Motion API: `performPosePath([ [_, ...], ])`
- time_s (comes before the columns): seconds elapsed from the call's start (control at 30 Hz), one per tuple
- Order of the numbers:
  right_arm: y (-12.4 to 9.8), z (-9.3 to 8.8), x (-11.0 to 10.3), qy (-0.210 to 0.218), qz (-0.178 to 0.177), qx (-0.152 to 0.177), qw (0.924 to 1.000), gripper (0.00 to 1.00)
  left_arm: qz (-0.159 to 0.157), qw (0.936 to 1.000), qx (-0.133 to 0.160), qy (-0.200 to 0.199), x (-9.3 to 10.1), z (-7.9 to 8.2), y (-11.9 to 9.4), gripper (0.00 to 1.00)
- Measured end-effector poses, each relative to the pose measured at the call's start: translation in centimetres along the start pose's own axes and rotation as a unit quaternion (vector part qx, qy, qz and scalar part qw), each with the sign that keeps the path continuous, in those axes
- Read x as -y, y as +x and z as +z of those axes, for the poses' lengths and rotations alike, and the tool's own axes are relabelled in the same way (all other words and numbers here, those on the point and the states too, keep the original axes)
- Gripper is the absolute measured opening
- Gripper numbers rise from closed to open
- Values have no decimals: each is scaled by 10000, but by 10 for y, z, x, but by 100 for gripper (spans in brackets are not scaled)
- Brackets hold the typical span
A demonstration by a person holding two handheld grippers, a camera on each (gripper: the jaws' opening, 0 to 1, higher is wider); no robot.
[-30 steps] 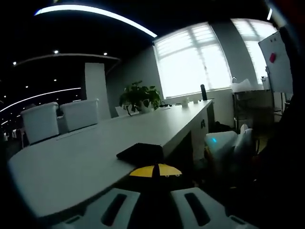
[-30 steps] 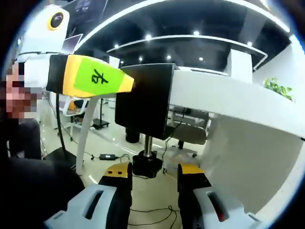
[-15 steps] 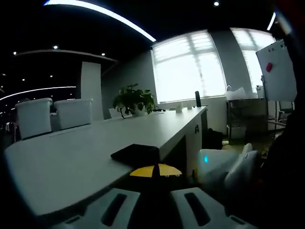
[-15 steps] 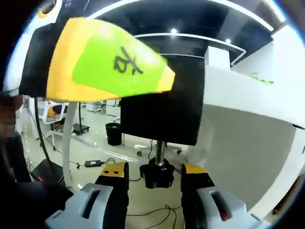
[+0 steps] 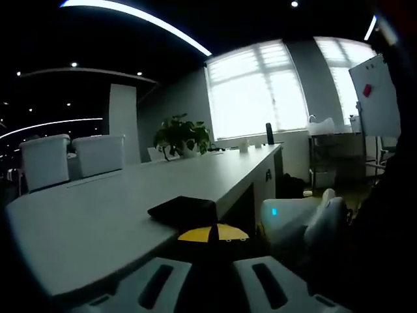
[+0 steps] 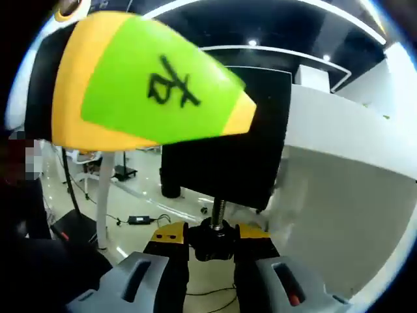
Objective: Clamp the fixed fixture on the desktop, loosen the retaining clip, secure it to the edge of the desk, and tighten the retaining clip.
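Observation:
The black clamp fixture (image 6: 228,156) hangs on the edge of the white desk (image 6: 339,130). Its top plate (image 5: 182,210) lies flat on the desktop (image 5: 98,215). My left gripper (image 5: 212,233) is shut, its yellow tips pressed together on the plate's near end. In the right gripper view it enters as a big yellow and green jaw (image 6: 156,85) across the fixture's top. Below the desk a threaded screw runs down to a black knob (image 6: 215,240). My right gripper (image 6: 214,244) is shut on that knob, with a yellow-tipped jaw pressing on each side. Its white body (image 5: 296,218) appears beside the desk edge.
White chairs (image 5: 71,160), a potted plant (image 5: 181,135) and small items stand along the desk's far side. A whiteboard (image 5: 376,91) stands at the right. Under the desk are a white leg (image 6: 104,195), cables on the shiny floor (image 6: 143,218) and a black bin.
My right gripper's jaws have closed in on the knob under the fixture. The right gripper view has moved closer to the fixture. The left gripper still holds the plate.

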State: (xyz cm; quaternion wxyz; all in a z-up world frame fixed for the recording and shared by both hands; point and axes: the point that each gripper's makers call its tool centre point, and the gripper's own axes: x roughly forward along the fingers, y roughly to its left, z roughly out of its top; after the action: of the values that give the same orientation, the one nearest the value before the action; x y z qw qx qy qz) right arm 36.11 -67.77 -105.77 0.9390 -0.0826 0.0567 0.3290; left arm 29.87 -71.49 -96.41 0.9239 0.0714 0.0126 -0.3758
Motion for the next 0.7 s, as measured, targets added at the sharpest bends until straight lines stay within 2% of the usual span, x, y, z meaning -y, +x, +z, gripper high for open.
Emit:
performPosePath([
  [0.07, -1, 1, -2, -271, 480, 79, 9984, 23, 22, 10000, -29, 44, 1, 0, 0, 1],
  [0.17, -1, 2, -9, -319, 1286, 186, 9910, 23, 34, 9999, -74, 94, 0, 0, 0, 1],
  [0.23, 0, 2, -9, -584, 1479, 234, 9870, 23, 27, 9999, -89, 95, 0, -1, 0, 1],
  [0.27, 1, 2, -11, -556, 1747, 225, 9828, 23, 30, 9999, -101, 92, 0, -1, 0, 1],
  [0.37, -2, 3, -17, -712, 2170, 373, 9729, 24, 74, 9997, -164, 142, 1, -1, 0, 1],
  [0.5, -2, 2, -18, -777, 2379, 466, 9671, 25, 92, 9995, -250, 190, 0, -1, 1, 1],
  [0.6, -2, 2, -19, -788, 2379, 515, 9667, 25, 132, 9992, -270, 260, 0, -2, 0, 1],
  [0.7, -3, 2, -19, -607, 2349, 521, 9687, 25, 144, 9991, -297, 282, -1, -2, 0, 1],
])
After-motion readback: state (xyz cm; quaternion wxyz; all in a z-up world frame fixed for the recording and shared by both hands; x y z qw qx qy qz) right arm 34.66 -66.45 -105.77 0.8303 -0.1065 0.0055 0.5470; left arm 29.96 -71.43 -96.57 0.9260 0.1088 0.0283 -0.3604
